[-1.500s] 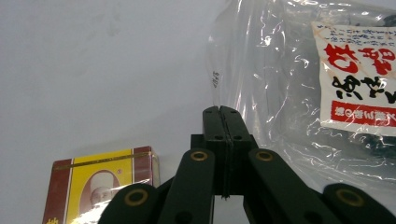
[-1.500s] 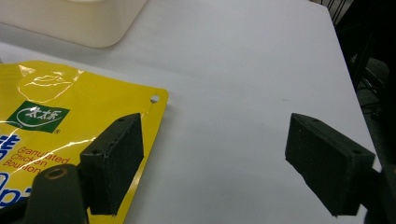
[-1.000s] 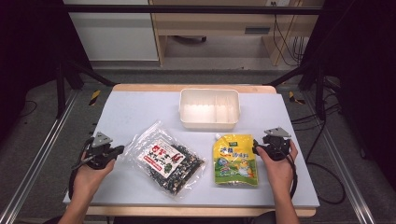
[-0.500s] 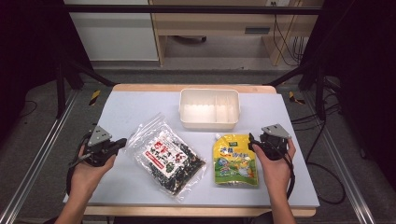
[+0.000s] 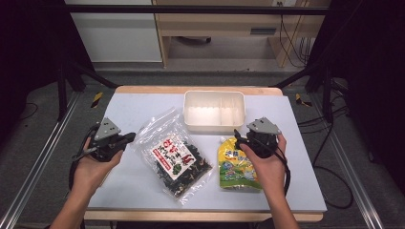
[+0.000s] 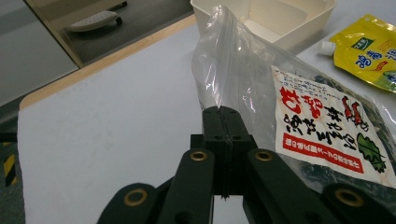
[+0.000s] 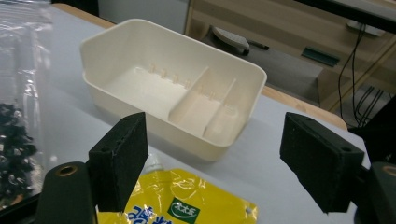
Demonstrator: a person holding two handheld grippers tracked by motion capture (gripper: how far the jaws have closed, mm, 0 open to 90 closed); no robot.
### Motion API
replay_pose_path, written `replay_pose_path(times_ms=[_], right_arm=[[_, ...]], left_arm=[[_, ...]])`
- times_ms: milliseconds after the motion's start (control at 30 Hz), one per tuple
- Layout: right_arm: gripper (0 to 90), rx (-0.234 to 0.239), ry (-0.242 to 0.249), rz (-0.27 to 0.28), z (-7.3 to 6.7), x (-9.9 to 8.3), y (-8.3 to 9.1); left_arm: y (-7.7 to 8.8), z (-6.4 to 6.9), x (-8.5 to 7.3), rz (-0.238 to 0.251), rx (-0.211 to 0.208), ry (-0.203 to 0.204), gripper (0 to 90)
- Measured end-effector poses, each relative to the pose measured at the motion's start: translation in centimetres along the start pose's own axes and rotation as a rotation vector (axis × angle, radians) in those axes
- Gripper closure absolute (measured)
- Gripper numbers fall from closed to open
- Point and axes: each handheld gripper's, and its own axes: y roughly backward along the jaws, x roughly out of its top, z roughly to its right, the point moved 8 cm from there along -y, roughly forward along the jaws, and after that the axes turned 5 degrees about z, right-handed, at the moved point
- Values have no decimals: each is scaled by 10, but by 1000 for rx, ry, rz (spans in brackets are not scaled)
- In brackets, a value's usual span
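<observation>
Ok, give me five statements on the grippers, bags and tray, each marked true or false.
1. The left gripper is shut, its jaws beside the clear seaweed bag. True.
2. The right gripper is shut. False: its jaws stand wide apart.
3. The cream tray holds the yellow pouch. False: the pouch lies on the table in front of it.
4. The tray has dividers inside. True.
5. The seaweed bag lies right of the pouch. False: it lies left of it.
</observation>
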Motion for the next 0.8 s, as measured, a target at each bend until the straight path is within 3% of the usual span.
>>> replay_pose_path(times_ms=[200,500,600,800], right_arm=[[235,53,59,12,-8,29,1],[235,112,98,-16,-4,46,-11],[230,160,106,-20,-4,54,-14],[216,212,128,-36,-4,64,-15]], left_arm=[[-6,7,25,-3,-1,-65,900],[-20,6,46,-1,-18,-98,900],[-22,6,54,7,-34,-103,900],[-25,13,69,27,-42,-122,900]])
